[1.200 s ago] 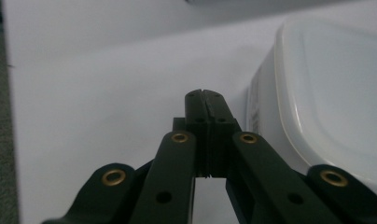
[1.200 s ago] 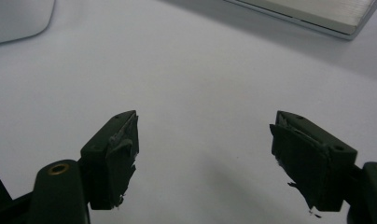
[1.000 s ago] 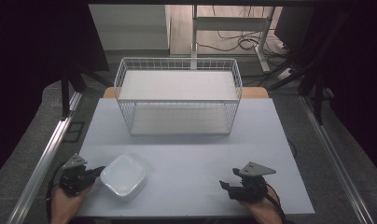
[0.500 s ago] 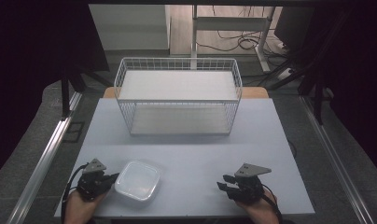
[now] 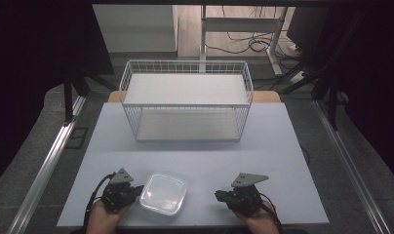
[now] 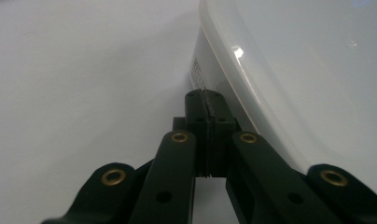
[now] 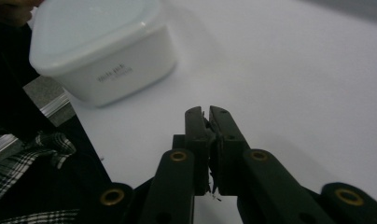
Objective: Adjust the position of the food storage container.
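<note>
A white lidded plastic container (image 5: 163,193) is sitting flat on the pale table (image 5: 195,156) in the lower middle of the high view, lid up, its rounded-square outline turned slightly so that one corner is pointing toward the lower left of the frame; it has no clear long axis. In the right gripper view it is standing in the upper left (image 7: 102,51), with small grey lettering facing the camera on its side wall. The left gripper (image 5: 121,191) is lying just beside the container's left edge in the high view; in the left gripper view its jaws are pressed together with nothing between them, tips right against the container's wall (image 6: 270,70) beneath the lid's rim. The right gripper (image 5: 240,194) is resting on the table well apart from the container, lower right of centre; its jaws have just been closing and are now meeting, empty (image 7: 207,123). Nothing is lying between it and the container. A white wire basket (image 5: 185,105) is standing toward the far edge of the table, upper centre of the high view, its long side running left to right. A checked sleeve (image 7: 32,154) is showing at the lower left of the right gripper view.
</note>
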`<action>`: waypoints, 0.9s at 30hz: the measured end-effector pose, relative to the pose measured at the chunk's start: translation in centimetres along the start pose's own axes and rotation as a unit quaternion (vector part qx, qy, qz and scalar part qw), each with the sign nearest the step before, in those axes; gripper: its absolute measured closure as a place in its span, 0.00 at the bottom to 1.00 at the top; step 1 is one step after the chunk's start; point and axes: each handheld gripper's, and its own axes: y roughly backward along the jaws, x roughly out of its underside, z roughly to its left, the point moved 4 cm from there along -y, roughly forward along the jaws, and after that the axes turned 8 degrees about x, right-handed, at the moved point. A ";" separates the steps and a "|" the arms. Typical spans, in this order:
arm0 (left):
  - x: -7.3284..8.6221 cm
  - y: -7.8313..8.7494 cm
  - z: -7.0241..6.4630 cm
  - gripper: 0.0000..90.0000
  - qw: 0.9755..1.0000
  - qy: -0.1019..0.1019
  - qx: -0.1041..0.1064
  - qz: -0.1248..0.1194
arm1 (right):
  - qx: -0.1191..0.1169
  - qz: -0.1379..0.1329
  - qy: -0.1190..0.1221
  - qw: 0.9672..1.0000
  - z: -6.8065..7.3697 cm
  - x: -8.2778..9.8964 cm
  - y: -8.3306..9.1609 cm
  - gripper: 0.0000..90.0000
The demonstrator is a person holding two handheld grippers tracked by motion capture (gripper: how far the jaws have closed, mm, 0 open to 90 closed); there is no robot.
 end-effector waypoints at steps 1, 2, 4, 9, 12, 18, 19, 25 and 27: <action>-0.2 -0.3 -0.6 1.00 1.000 -0.007 0.006 0.003 | -0.010 0.003 0.000 1.000 0.5 -0.1 -0.3 0.98; -0.2 -0.3 -0.6 1.00 1.000 -0.007 0.006 0.003 | -0.010 0.003 0.000 1.000 0.5 -0.1 -0.3 0.98; 0.0 0.1 -0.8 1.00 1.000 -0.008 0.006 0.003 | -0.017 0.006 0.004 1.000 1.1 -0.2 -0.7 0.98; 2.0 1.6 -1.6 1.00 1.000 0.012 0.021 0.001 | -0.057 0.023 0.013 0.998 3.7 -0.2 -2.0 0.98; 2.3 1.7 -2.2 1.00 0.999 0.008 0.031 0.001 | -0.067 0.027 0.020 0.997 4.6 -0.3 -2.4 0.98; 1.5 0.9 -3.3 1.00 1.000 -0.003 0.018 0.009 | -0.063 0.022 0.022 0.998 5.5 -0.5 -3.0 0.97; 1.1 0.3 -3.3 1.00 1.000 -0.005 0.017 0.013 | -0.057 0.021 0.011 0.998 5.0 -0.5 -2.9 0.97; -0.7 -1.6 -3.5 1.00 1.000 -0.017 0.012 0.015 | -0.020 0.018 -0.005 1.000 2.9 -0.5 -2.5 0.97; -1.3 -2.2 -3.6 1.00 1.000 -0.021 0.012 0.013 | -0.008 0.015 -0.011 1.000 2.1 -0.5 -2.4 0.98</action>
